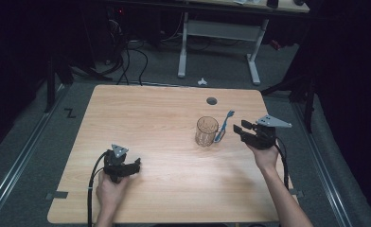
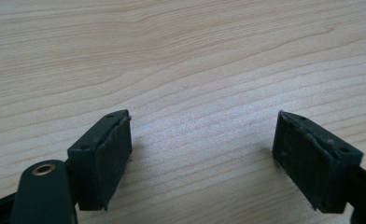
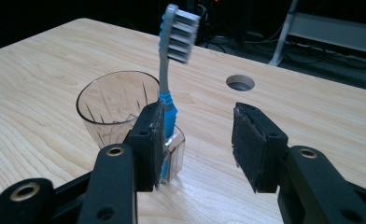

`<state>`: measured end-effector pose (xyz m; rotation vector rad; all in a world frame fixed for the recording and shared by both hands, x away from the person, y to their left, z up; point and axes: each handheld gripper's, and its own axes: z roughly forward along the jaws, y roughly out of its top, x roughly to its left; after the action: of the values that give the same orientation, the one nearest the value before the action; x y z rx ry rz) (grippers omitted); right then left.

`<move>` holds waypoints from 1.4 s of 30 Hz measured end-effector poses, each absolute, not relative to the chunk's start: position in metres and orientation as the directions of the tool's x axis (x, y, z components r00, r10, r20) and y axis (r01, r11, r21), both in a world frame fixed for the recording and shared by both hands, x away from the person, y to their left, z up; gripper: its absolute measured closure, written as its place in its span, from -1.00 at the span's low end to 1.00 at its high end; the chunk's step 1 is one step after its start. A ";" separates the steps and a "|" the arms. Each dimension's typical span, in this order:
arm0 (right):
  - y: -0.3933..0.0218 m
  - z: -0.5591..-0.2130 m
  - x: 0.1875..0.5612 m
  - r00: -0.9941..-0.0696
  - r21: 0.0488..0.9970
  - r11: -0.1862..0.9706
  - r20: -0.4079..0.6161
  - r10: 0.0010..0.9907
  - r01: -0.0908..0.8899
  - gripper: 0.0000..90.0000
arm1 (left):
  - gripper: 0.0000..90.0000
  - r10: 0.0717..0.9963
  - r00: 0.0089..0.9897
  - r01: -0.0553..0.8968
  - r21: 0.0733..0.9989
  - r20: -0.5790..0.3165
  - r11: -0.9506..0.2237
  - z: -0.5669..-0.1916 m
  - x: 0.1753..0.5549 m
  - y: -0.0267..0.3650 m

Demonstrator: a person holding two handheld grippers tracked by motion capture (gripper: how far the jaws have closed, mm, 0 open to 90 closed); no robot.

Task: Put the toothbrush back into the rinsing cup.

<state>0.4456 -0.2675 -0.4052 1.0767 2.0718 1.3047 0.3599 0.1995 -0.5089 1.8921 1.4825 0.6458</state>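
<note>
A clear ribbed glass cup stands right of the table's middle. A blue and grey toothbrush leans on the cup's right side, bristle head up. I cannot tell whether its foot is inside the cup. My right gripper hovers just right of the cup, open. In the right gripper view one pad sits close in front of the brush handle, and the other pad stands well apart. My left gripper rests open on the bare table near the front left, with nothing between its pads.
The wooden table has a round cable hole behind the cup. Beyond the far edge are a white desk frame and floor cables. Bare tabletop lies between the two grippers.
</note>
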 end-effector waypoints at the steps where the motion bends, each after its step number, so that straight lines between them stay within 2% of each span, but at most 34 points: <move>1: -0.269 -0.405 0.445 -0.584 0.896 0.241 0.025 0.811 0.373 0.21 | -0.55 0.970 0.242 0.655 0.739 -0.008 -0.158 -0.509 0.360 0.199; 42: -0.287 -0.419 0.418 -0.589 0.897 0.197 0.082 0.804 0.395 0.29 | -0.55 0.970 0.241 0.655 0.739 -0.009 -0.156 -0.509 0.360 0.199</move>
<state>0.4184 -0.2873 -0.4186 1.1191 2.0719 1.3611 0.3600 0.1994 -0.5089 1.8906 1.4837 0.6454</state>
